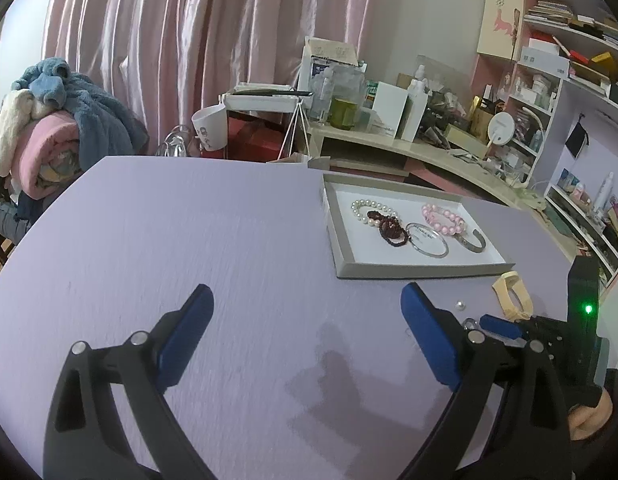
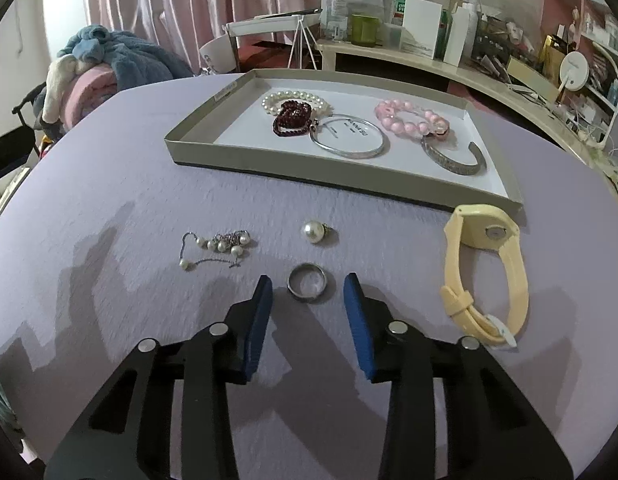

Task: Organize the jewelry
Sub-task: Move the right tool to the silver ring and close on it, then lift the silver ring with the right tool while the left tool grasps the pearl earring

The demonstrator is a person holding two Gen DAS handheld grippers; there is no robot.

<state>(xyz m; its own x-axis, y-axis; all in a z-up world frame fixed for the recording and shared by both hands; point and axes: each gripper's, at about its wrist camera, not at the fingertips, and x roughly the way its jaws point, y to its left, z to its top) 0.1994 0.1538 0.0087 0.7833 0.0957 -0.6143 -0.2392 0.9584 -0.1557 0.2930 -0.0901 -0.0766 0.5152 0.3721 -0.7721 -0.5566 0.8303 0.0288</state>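
Observation:
A grey tray [image 2: 197, 148] with a white floor holds a white pearl bracelet [image 2: 275, 100], a dark red bead bracelet [image 2: 291, 118], a silver bangle [image 2: 349, 136], a pink bead bracelet [image 2: 409, 118] and a silver cuff [image 2: 455, 160]. On the purple table in front of it lie a pearl chain [image 2: 215, 248], a pearl earring [image 2: 313, 232], a silver ring [image 2: 307, 286] and a cream watch [image 2: 485, 276]. My right gripper [image 2: 308, 288] is open with the ring between its fingertips. My left gripper [image 1: 307, 304] is open and empty, left of the tray [image 1: 341, 256].
The purple table [image 1: 149, 240] extends wide to the left. Behind it stand a chair piled with blankets [image 1: 49, 128], pink curtains, a cluttered desk [image 1: 429, 144] and shelves [image 1: 569, 80] at the right. The right gripper's body [image 1: 549, 340] shows in the left wrist view.

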